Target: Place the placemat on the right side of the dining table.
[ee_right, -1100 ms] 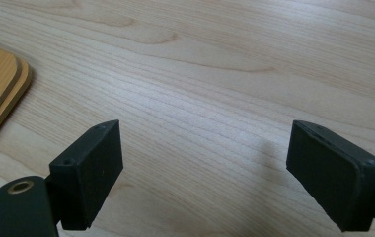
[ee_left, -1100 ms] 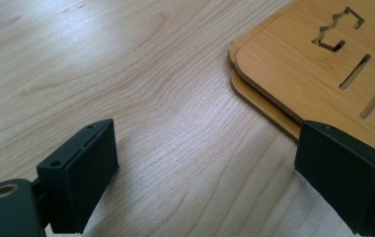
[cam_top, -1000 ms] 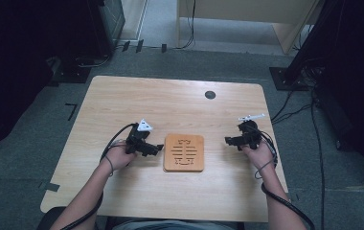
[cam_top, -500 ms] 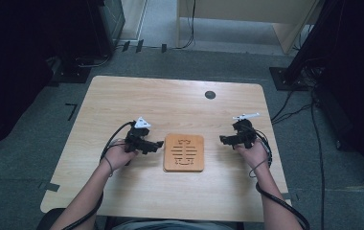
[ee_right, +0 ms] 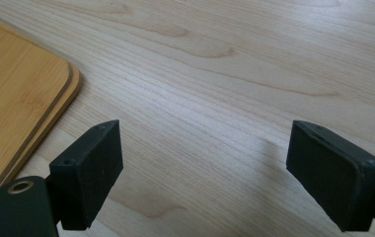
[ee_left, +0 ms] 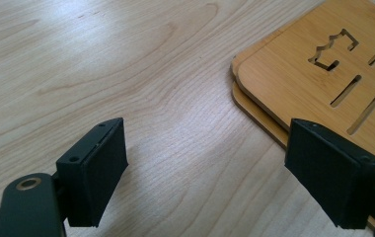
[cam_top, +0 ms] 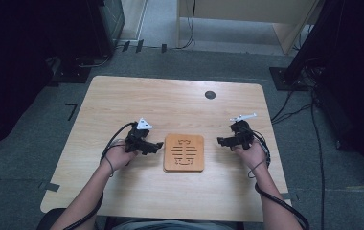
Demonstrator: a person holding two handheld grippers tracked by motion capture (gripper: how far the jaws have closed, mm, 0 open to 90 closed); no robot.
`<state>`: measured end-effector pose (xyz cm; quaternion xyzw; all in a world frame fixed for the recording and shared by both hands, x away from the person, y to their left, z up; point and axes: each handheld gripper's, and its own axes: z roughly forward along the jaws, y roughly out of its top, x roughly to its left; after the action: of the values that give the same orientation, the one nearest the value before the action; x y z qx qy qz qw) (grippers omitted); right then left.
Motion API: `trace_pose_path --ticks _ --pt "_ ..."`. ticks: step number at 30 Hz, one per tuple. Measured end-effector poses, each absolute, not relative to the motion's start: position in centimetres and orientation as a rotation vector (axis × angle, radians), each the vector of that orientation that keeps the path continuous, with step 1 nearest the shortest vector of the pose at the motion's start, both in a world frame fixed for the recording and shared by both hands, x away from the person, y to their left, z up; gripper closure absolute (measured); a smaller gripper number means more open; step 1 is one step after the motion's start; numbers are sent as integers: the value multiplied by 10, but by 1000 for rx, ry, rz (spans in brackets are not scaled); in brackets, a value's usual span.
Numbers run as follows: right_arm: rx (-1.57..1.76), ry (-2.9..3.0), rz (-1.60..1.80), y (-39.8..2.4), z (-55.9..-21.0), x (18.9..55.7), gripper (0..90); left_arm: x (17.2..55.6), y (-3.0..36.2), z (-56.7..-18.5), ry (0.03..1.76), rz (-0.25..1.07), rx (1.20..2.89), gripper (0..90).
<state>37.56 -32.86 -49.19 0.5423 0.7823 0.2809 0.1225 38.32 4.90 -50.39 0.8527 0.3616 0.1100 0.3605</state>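
Left gripper (cam_top: pixel 157 145): jaws apart, nothing between them but bare tabletop. It sits low, just beside the left edge of the wooden boards (cam_top: pixel 184 152), tips pointing at it. In the left gripper view its right-hand jaw overlaps the near board corner (ee_left: pixel 269 94); can't tell if it touches or just hangs in front.

Right gripper (cam_top: pixel 222 141): also released, jaws wide and empty. It's near the boards' right edge with a clear gap of table between, pointing inward. The right gripper view puts the board corner (ee_right: pixel 37 94) off to the left of its jaws, not between them.

My read: the two grippers flank the boards symmetrically, low and level with the table (cam_top: pixel 122 100), because that's the only way to get jaws onto thin flat edges. Looks like an approach for a two-sided pickup or slide, not started.

The boards lie flat at the middle of the near half of the table, square to its edge. Both gripper views show two stacked layers, top one slightly offset, with slots and a notched cutout (ee_left: pixel 332 49).

Hard to make out:
- full cutout pattern, cropped in both gripper views
- whether the two layers are joined or loose
- the small dark round mark (cam_top: pixel 210 95) toward the far edge of the table, hole or cap unclear
- surroundings beyond the table mostly dark
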Motion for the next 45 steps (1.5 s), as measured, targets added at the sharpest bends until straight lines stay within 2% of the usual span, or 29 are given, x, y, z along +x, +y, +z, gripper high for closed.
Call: trace_pose_path --ticks 45 --pt "1407 2458 836 -278 -501 384 140 371 61 -502 927 305 2186 154"
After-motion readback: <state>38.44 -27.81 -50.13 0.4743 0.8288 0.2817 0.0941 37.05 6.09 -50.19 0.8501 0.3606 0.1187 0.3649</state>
